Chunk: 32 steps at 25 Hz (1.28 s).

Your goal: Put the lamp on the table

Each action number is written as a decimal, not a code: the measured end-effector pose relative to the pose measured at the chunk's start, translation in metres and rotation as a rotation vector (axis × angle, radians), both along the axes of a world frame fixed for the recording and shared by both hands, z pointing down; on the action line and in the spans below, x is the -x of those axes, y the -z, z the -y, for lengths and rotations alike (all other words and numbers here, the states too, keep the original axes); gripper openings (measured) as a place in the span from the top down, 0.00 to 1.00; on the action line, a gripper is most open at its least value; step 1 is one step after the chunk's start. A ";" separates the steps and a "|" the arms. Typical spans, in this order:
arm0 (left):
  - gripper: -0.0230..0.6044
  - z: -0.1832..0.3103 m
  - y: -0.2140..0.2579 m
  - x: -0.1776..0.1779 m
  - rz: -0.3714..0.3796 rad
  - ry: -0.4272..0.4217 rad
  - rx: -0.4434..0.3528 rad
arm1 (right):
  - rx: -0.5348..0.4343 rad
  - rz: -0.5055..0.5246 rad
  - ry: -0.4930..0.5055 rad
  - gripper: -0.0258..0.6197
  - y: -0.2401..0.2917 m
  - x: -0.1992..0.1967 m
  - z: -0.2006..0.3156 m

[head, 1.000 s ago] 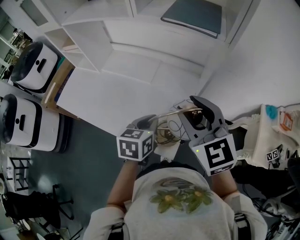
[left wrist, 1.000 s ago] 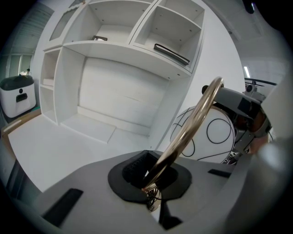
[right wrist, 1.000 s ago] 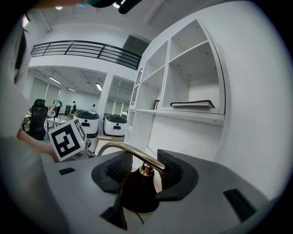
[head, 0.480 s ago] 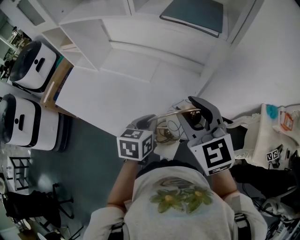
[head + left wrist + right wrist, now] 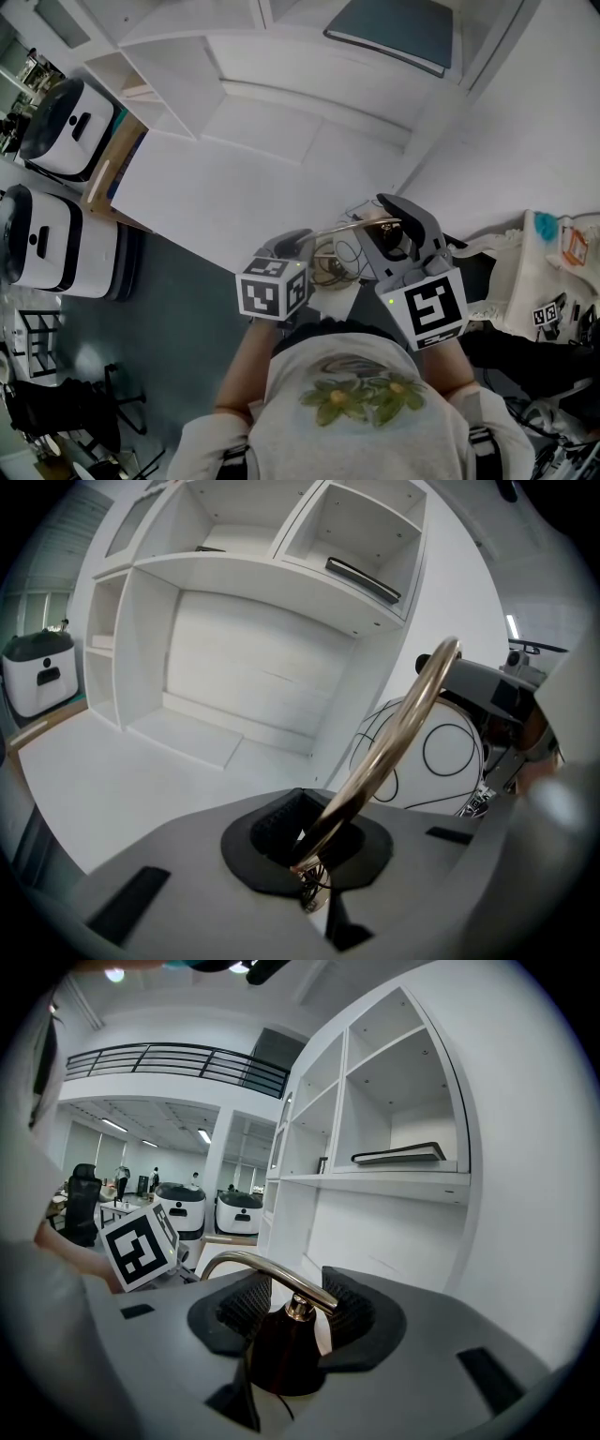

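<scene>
Brass-armed lamp (image 5: pixel 349 246) hangs in the air by the near edge of the worktop (image 5: pixel 234 187), close to the person's chest, carried by two hand-held grippers. The left hand-held gripper (image 5: pixel 305 841) is clamped tight on the curved brass arm (image 5: pixel 403 728). The right hand-held gripper (image 5: pixel 286 1312) stands wide, its pads against the lamp's dark bell-shaped socket (image 5: pixel 281 1349). Open white worktop stretches ahead, bounded by a wall on the right and shelves behind. One dark folder (image 5: pixel 389 33) lies on a shelf, and two white machines (image 5: pixel 67 117) stand at left.
</scene>
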State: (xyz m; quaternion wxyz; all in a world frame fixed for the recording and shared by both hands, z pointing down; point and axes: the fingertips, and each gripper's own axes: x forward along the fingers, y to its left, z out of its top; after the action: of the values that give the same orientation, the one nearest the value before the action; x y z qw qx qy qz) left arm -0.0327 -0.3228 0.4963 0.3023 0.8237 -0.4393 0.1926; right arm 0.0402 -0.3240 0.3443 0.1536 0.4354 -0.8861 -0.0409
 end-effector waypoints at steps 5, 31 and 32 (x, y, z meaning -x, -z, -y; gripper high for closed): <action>0.92 0.003 -0.002 0.000 0.006 0.001 -0.002 | 0.012 0.005 0.005 0.67 -0.003 -0.001 0.003; 0.92 -0.007 -0.006 0.003 0.021 -0.003 -0.011 | -0.050 0.004 0.020 0.67 -0.003 0.004 -0.011; 0.92 -0.007 -0.006 0.003 0.021 -0.002 -0.013 | -0.052 0.003 0.020 0.67 -0.003 0.004 -0.012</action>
State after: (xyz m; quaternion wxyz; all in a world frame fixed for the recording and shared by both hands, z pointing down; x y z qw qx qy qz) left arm -0.0357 -0.3158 0.5026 0.2922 0.8240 -0.4429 0.1984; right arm 0.0361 -0.3119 0.3475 0.1406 0.4304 -0.8892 -0.0649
